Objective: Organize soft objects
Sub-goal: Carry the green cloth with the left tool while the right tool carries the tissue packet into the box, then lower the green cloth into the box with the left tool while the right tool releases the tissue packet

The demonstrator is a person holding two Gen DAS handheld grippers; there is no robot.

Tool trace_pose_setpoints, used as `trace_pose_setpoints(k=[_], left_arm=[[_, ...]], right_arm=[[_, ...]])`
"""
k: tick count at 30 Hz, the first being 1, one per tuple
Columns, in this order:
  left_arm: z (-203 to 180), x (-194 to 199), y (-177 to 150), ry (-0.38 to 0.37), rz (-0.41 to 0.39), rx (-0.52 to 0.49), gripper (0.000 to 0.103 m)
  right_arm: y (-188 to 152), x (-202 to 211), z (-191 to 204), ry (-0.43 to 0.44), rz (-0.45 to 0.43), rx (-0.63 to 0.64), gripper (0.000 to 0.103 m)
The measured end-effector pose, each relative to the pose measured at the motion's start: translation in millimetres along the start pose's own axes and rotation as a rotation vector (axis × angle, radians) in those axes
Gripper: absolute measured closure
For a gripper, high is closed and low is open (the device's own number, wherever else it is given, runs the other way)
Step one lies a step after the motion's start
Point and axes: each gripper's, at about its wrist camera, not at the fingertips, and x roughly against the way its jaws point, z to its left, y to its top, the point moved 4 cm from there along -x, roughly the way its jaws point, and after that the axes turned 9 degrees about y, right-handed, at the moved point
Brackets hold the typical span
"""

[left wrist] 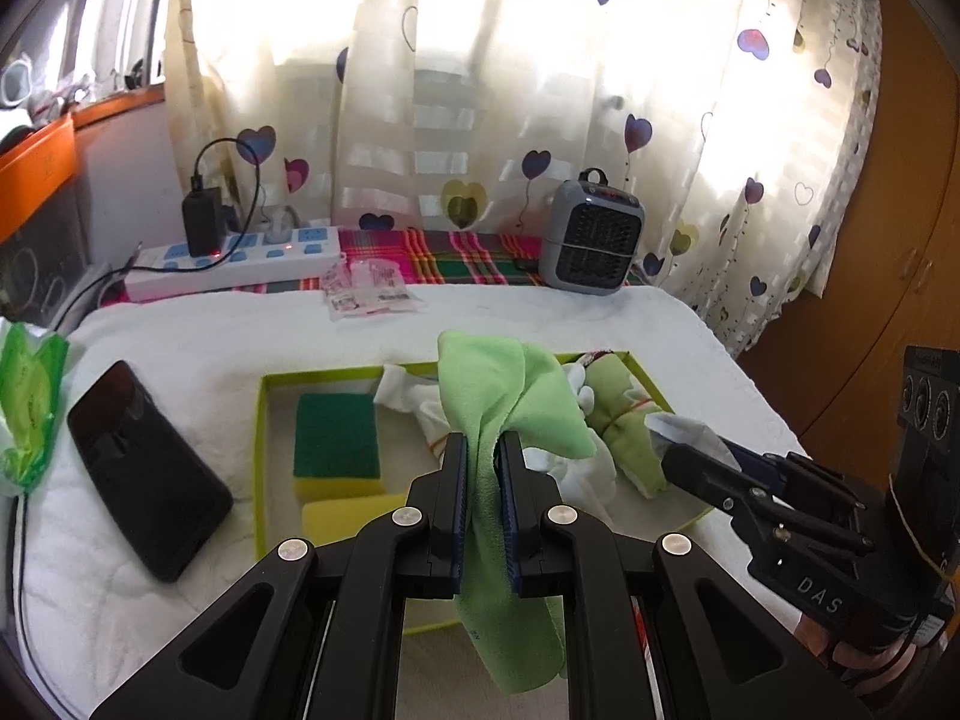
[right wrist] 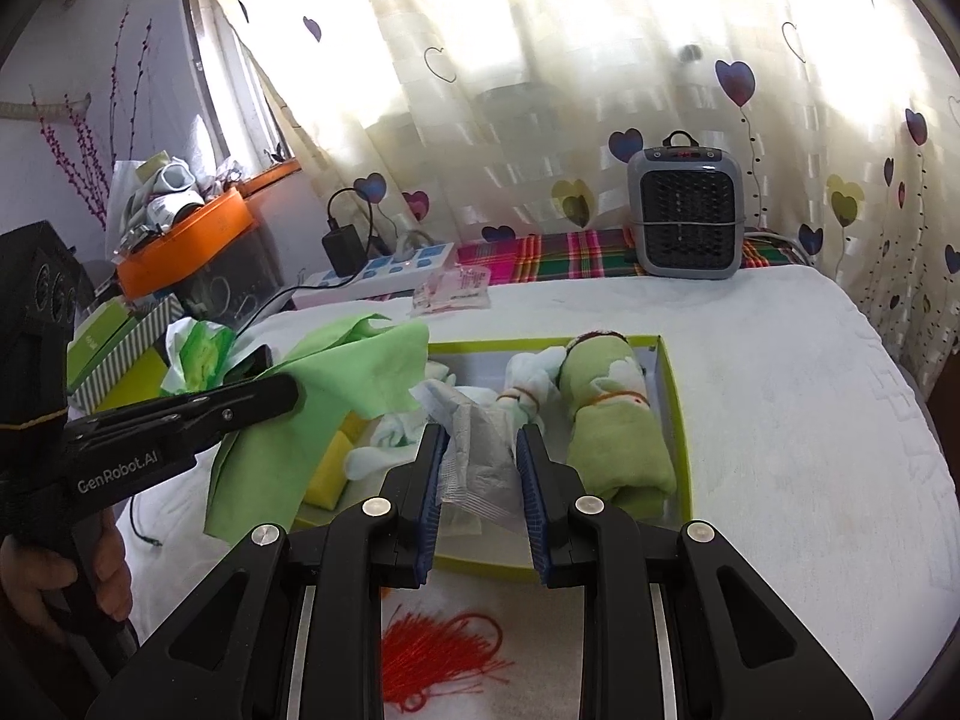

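Soft objects, two in hand: light green microfibre cloth (left wrist: 498,396) is pinched between the pressed-together fingers of the left gripper (left wrist: 483,468), held above the shallow yellow-green cardboard box (left wrist: 261,456); crumpled translucent white wrapper (right wrist: 474,450) is pinched by the right gripper (right wrist: 480,462) over the box's near edge.

Risk, judged: the cloth's long hanging tail may snag the box wall or drag the rolled green towel bundle (right wrist: 612,420) askew; the slippery wrapper may slide free.

Left view only: green-and-yellow sponge (left wrist: 336,444), black phone (left wrist: 144,468). Right view only: red thread tassel (right wrist: 438,660) on the near bedding.
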Motion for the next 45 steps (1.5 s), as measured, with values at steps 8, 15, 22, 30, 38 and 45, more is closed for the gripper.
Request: trace_pose_setpoints(k=[8, 15, 22, 30, 38, 45], left_arm=[[-5, -31, 15, -0.008, 0.028, 0.010, 0.094], [-9, -54, 16, -0.001, 0.069, 0.014, 0.094], [-13, -70, 11, 0.038, 0.086, -0.020, 0.094], [-13, -79, 9, 0.042, 0.095, -0.018, 0.094], [-14, -81, 10, 0.043, 0.091, -0.018, 0.091], [-16, -78, 8, 0.031, 0.092, -0.024, 0.076]], right_arm=[[-3, -13, -9, -0.002, 0.027, -0.012, 0.078], [-7, -22, -14, -0.024, 0.047, -0.002, 0.078], [-10, -31, -18, -0.054, 0.061, 0.011, 0.078], [-14, -37, -20, -0.057, 0.078, 0.015, 0.078], [-18, -42, -18, -0.044, 0.096, 0.017, 0.078], [-20, -42, -17, -0.031, 0.105, 0.011, 0.078]])
